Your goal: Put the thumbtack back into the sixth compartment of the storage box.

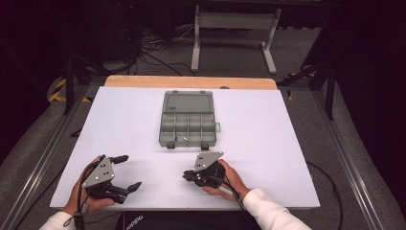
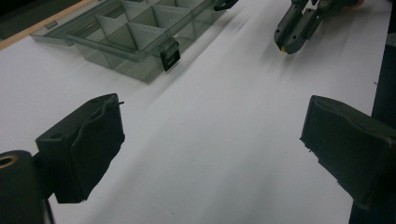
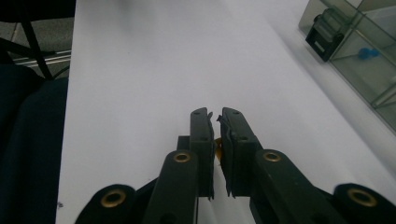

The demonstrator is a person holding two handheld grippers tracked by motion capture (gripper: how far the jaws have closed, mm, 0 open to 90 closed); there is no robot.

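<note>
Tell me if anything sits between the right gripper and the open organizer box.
Nothing visible does. Bare white table lies between the right gripper and the organizer box, whose lid is folded back. The left gripper is off to the side.

High view looks down from the person's side; both gripper views skim low, sharing the compartment box (image 1: 187,120) corner.

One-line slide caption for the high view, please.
Person's left gripper open and right gripper shut, both over the white table near an open grey compartment box.
</note>
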